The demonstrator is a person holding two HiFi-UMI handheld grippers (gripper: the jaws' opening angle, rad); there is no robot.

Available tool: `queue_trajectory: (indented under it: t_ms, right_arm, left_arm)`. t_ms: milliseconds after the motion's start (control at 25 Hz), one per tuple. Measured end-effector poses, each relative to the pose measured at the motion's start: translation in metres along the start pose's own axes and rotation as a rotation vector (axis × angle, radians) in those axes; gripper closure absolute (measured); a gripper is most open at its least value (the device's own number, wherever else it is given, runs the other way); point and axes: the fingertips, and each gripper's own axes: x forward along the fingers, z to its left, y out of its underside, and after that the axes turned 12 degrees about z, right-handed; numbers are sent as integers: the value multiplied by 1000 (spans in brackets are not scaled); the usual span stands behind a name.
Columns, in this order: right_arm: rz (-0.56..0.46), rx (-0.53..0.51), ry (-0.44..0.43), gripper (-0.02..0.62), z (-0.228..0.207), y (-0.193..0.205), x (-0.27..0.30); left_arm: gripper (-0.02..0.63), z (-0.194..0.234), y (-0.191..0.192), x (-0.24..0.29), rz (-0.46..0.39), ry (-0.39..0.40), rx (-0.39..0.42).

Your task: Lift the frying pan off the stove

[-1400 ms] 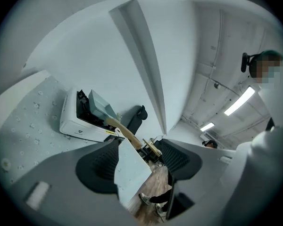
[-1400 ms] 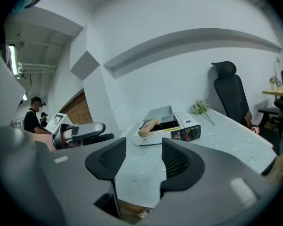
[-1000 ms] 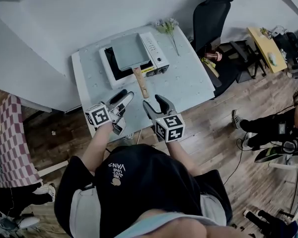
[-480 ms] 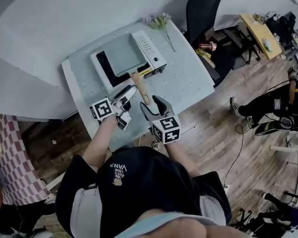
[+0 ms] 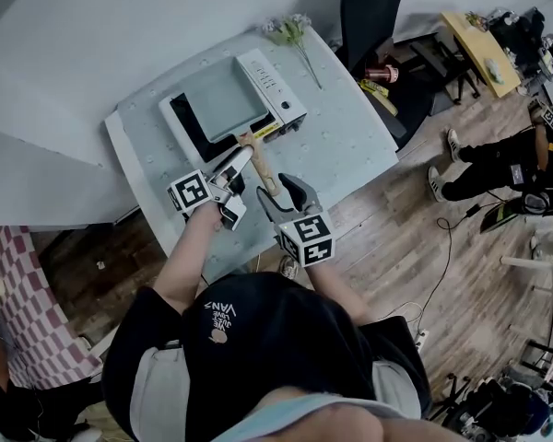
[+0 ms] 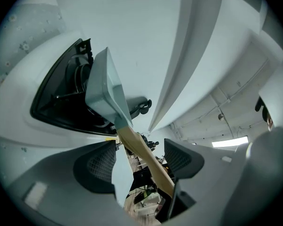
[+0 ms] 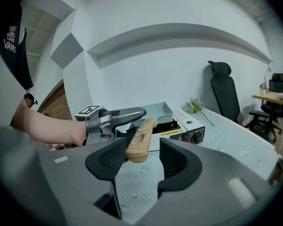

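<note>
A square grey-green frying pan (image 5: 217,98) sits on a white portable stove (image 5: 278,88) on the pale table (image 5: 341,145). Its wooden handle (image 5: 261,166) points toward me. My left gripper (image 5: 244,168) comes at the handle from the left, rolled on its side. In the left gripper view the handle (image 6: 148,157) runs between its jaws, which have just been opening and stand wide, pads off the wood. The pan (image 6: 106,91) lies ahead. My right gripper (image 5: 281,193) is at the handle's end (image 7: 140,138), which sits between its parted pads (image 7: 111,161).
A sprig of flowers (image 5: 288,30) lies at the table's far corner. A black office chair (image 5: 369,7) stands behind the table, and a seated person (image 5: 498,164) is on the wooden floor at the right. The stove's knob (image 7: 196,136) faces me.
My left gripper has moved forward and right from the table's front to the handle, rolling onto its side. The right gripper has barely shifted.
</note>
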Motion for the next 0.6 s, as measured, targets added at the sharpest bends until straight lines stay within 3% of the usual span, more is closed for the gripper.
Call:
queue_trajectory:
  t_ms: [200,280,400,600]
  right_arm:
    - [-4,-25,9,404,2,-4,4]
    - [-9,-33,13,452,3,-6,3]
    - [-12,-29,14,456,1,-7,1]
    - [-13,-25,13,460,-1,-8,0]
  left_arm:
    - [307,6,0,3,-5,17,-53]
    - [307,9,0,5,-7,14,-75]
    - [307,10,1,9,-10,16,-102]
    - [307,9,-9,20,-15,39,-62]
